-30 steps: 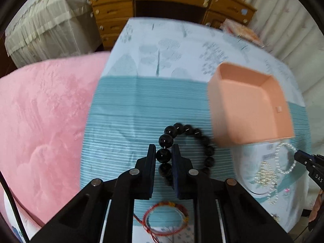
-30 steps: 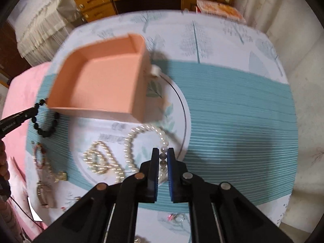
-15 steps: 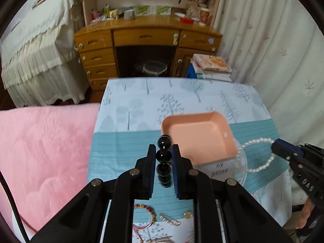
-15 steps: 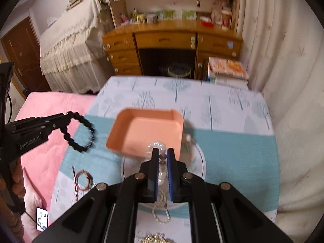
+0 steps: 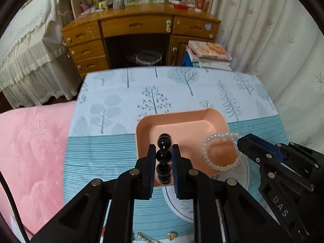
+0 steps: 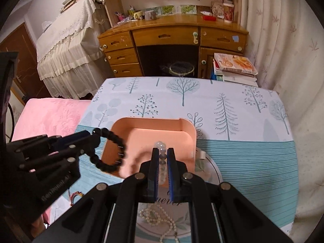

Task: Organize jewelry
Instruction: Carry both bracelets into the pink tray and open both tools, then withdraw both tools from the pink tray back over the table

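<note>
Left gripper (image 5: pixel 163 154) clamped on black bead bracelet (image 6: pixel 113 149) — held above peach tray (image 5: pixel 141 133). Right gripper (image 6: pixel 162 158) clamped on pearl bracelet (image 5: pixel 220 151), also over tray — apparently clear of its floor. Tray on worktop (image 5: pixel 182 93).

Table (image 6: pixel 243 158) covered with a cloth, pale with printed trees toward the far edge, teal-striped toward the near edge. Peach tray (image 6: pixel 189 139) resting around the middle, overlapping a round white plate (image 6: pixel 217 174). Pearl strand (image 6: pixel 162 220) lying on that plate. Red-and-gold bangle (image 6: pixel 75 196) near the left edge.
</note>
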`<action>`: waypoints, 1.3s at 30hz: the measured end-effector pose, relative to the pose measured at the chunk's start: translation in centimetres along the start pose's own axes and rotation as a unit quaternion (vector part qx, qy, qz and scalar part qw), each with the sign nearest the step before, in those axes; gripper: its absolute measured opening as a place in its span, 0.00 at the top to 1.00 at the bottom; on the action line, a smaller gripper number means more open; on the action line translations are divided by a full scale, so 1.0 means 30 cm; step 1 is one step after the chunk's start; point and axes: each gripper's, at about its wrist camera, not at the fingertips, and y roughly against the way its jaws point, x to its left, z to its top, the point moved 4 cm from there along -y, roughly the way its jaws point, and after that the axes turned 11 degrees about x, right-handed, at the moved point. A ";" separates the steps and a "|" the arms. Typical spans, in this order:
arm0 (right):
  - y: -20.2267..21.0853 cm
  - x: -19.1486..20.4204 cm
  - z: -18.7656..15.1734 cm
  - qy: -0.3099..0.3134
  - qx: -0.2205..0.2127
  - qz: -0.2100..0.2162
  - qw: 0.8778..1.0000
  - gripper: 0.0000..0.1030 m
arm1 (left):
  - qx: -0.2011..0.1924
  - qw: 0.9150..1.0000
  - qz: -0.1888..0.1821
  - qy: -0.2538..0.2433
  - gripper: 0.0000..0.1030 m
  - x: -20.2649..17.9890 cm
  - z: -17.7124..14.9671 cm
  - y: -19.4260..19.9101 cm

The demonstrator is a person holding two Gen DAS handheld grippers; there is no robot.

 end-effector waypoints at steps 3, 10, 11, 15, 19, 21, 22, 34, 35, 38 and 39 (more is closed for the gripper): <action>-0.051 -0.012 0.001 -0.001 0.019 0.006 1.000 0.92 | 0.016 1.000 -0.007 0.004 0.87 0.003 0.001 -0.078; -0.064 -0.062 -0.015 -0.024 0.028 0.007 0.999 0.91 | 0.000 1.000 0.002 0.020 0.26 0.030 -0.022 -0.080; -0.057 -0.062 -0.019 -0.024 0.024 0.005 0.999 0.91 | -0.007 1.000 0.001 0.017 0.26 0.033 -0.025 -0.062; -0.001 -0.068 -0.040 -0.016 -0.002 0.000 1.000 0.91 | -0.031 0.999 0.007 0.016 0.26 0.051 -0.040 0.019; 0.086 -0.063 -0.078 -0.011 -0.039 0.003 0.999 0.91 | -0.056 0.998 -0.010 0.030 0.26 0.079 -0.071 0.097; 0.128 -0.052 -0.095 0.003 -0.050 0.003 0.999 0.91 | -0.070 0.997 -0.013 0.034 0.26 0.092 -0.095 0.144; 0.150 -0.043 -0.106 0.012 -0.052 0.011 0.998 0.91 | -0.074 0.997 -0.013 0.031 0.26 0.093 -0.104 0.162; 0.387 0.000 -0.275 0.026 -0.056 0.028 0.998 0.75 | -0.071 0.997 -0.026 0.002 0.26 0.088 -0.272 0.382; 0.404 0.001 -0.293 0.026 -0.062 0.031 0.997 0.69 | -0.078 0.997 -0.026 -0.003 0.25 0.085 -0.294 0.406; 0.454 0.000 -0.342 0.021 -0.077 0.048 0.996 0.57 | -0.090 0.995 -0.032 -0.007 0.22 0.081 -0.353 0.456; 0.467 -0.001 -0.358 0.019 -0.079 0.052 0.995 0.55 | -0.093 0.995 -0.039 -0.007 0.16 0.083 -0.372 0.472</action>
